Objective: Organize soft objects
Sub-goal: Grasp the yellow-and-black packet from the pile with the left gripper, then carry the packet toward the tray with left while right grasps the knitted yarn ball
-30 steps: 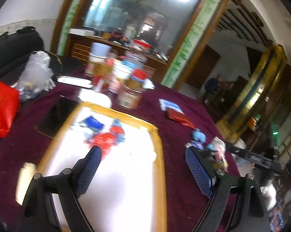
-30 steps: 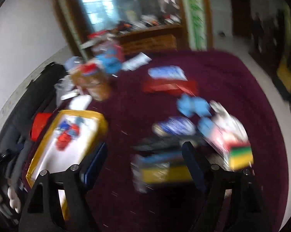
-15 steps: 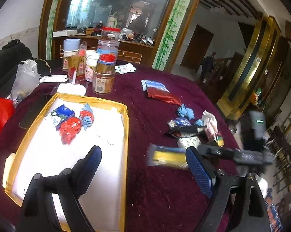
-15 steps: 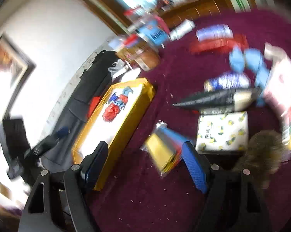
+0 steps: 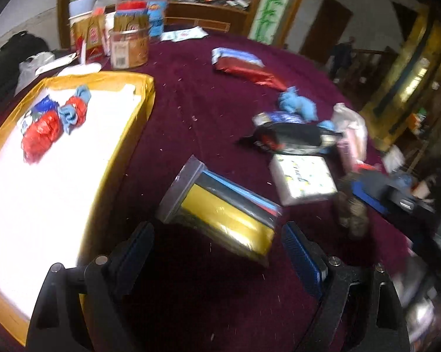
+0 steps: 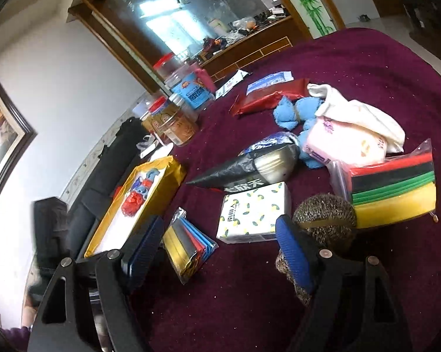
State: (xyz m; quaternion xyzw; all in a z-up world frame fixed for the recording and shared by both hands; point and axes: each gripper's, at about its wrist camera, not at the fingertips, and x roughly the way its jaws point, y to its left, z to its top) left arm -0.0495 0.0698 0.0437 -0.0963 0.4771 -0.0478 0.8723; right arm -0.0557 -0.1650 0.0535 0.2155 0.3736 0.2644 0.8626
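Gold tray (image 5: 145,96) at left on the maroon tablecloth (image 5: 191,94), white inside, holding a red crinkly toy (image 5: 41,135) and a small blue cloth toy (image 5: 73,108) at its far end. Jars (image 5: 129,47) and snack boxes stand beyond the tray.

Left gripper (image 5: 217,252) open wide, holding nothing. A clear packet of colored cloths (image 5: 220,208), yellow strip nearest, lies on the cloth just in front of it and between the tray and the lemon-print tissue pack (image 5: 304,177).

Further right and far: black pointed pouch (image 5: 290,139), blue plush (image 5: 298,105), red foil packet (image 5: 246,72).

Right wrist view: right gripper (image 6: 220,243) also wide open, nothing in it, same packet (image 6: 188,246) just past its left finger. Brown spiky plush (image 6: 323,220) sits against the right finger (image 6: 293,255), contact unclear. Second striped cloth packet (image 6: 393,193) at right, pink tissue pack (image 6: 346,143) and white cloth (image 6: 364,117) behind it.
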